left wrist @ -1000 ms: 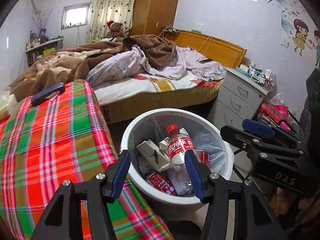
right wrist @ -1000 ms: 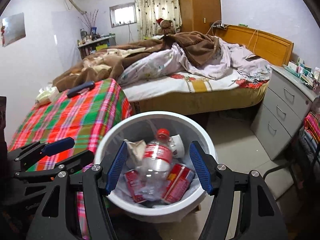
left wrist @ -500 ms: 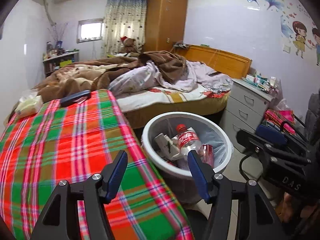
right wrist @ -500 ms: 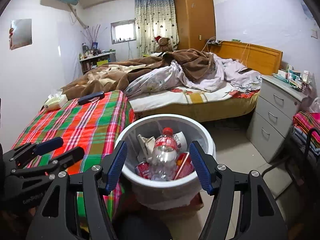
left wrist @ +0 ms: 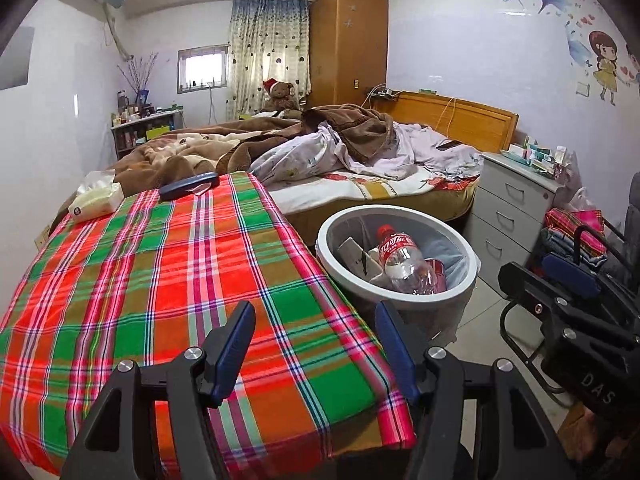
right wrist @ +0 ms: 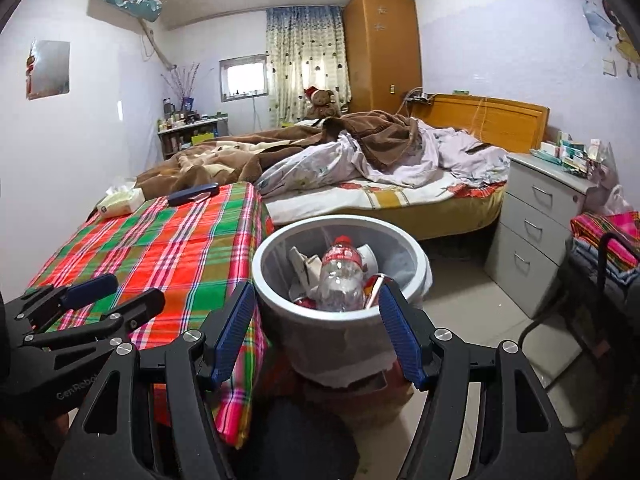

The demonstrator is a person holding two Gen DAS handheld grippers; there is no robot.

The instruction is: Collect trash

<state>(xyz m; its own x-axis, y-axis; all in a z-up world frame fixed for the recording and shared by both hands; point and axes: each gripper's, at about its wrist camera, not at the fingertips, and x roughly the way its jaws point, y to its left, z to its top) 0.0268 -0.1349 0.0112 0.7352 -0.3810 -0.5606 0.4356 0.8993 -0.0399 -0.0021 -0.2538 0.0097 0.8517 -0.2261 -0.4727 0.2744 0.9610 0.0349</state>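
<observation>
- The bottle [right wrist: 340, 276] and other trash are lying in the bin [right wrist: 280, 280], just ahead of the right hand-held gripper [right wrist: 316, 336].
- Both hand-held grippers are pulling back from the bin, spread and empty; the left hand-held gripper [left wrist: 316, 344] is now hovering over the tabletop [left wrist: 160, 264].
- Collecting is looking finished.

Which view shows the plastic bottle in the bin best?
The left wrist view: the plastic bottle lies unobstructed in the bin, red label readable. In the right wrist view, the plastic bottle appears end-on, its base behind the bin rim.
</observation>
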